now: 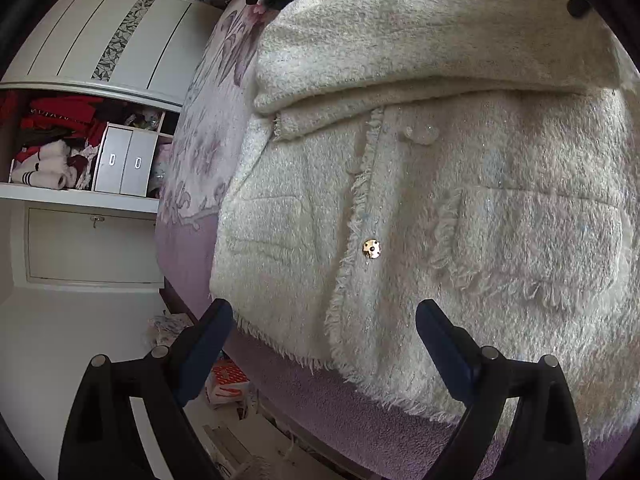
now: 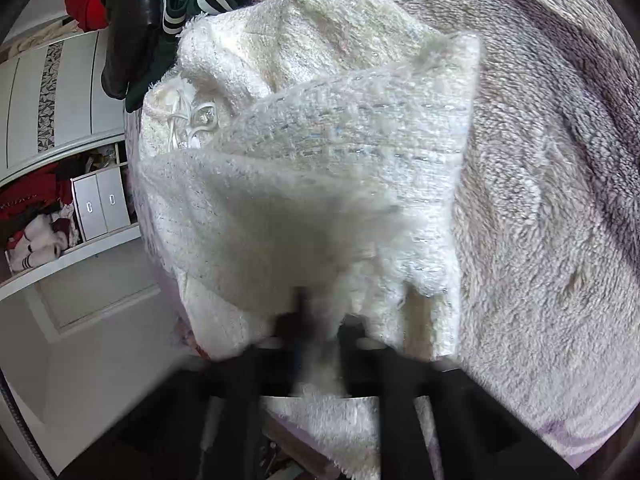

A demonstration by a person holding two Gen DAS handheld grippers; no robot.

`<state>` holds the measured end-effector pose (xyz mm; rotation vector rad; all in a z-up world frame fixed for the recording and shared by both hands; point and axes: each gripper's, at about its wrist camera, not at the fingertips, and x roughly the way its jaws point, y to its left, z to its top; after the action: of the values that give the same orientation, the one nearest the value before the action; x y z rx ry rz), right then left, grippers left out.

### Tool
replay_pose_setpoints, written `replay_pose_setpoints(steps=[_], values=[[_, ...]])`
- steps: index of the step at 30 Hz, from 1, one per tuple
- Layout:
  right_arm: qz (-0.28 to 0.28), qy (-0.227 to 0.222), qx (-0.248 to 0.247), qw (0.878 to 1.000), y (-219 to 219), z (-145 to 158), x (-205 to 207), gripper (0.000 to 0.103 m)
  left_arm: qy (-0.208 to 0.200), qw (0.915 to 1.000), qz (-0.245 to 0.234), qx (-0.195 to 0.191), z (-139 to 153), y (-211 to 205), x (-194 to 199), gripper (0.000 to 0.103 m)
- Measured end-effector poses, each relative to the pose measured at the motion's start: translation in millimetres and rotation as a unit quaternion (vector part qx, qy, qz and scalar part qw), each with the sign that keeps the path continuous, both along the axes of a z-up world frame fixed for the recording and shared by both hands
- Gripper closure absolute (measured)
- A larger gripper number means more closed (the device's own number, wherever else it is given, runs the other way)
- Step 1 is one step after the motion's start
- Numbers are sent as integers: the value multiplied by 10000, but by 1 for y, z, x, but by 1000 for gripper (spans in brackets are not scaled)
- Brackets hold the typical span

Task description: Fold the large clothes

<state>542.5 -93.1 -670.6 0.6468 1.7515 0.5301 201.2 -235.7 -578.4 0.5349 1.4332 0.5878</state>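
A cream fuzzy tweed jacket (image 1: 420, 168) with fringed edges, pockets and a gold button (image 1: 372, 249) lies on a lilac fleece bed cover (image 1: 360, 412). One sleeve is folded across its chest. My left gripper (image 1: 324, 328) is open and empty, just above the jacket's hem at the bed edge. My right gripper (image 2: 320, 332) is shut on a fold of the jacket (image 2: 320, 200) and lifts it off the bed; its fingertips are blurred and partly buried in the cloth.
A pile of red, black and green clothes (image 2: 160, 4) lies at the head of the bed. An open white wardrobe (image 1: 80, 152) with stuffed shelves stands to the left. A box and clutter (image 1: 228, 384) lie on the floor beside the bed.
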Motion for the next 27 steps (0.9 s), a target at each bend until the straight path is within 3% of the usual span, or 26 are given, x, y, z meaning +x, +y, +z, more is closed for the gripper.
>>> replay_pose_setpoints(steps=[5,7,9,12,16,20,24,27], values=[[-73,-1588,-288,9869,-17,81,17,98,-136,9998,152,-47,8,4,-12,8],[-63,-1686,-453,9846,-29,94,22,98,-145,9997,177,-68,7,7,-15,8],[212,-1750,-810,9810,-33,84,29,97,-118,9997,186,-82,6,7,-18,8],[824,-1425,-1346,9771,-2,50,49,89,-140,9998,131,-114,10,1,-21,8],[514,-1210,-1272,9831,-39,55,26,38,-231,9992,-247,-217,20,-28,-24,8],[344,-1052,-1774,9779,-100,59,-22,35,-194,9918,-1147,-522,25,-93,-30,8],[-60,-529,-2316,9714,-168,39,-68,35,33,9671,-2539,-150,4,-182,-52,8],[-430,-242,-2663,9626,-219,34,-95,35,338,9518,-3046,-95,-25,-227,-64,8]])
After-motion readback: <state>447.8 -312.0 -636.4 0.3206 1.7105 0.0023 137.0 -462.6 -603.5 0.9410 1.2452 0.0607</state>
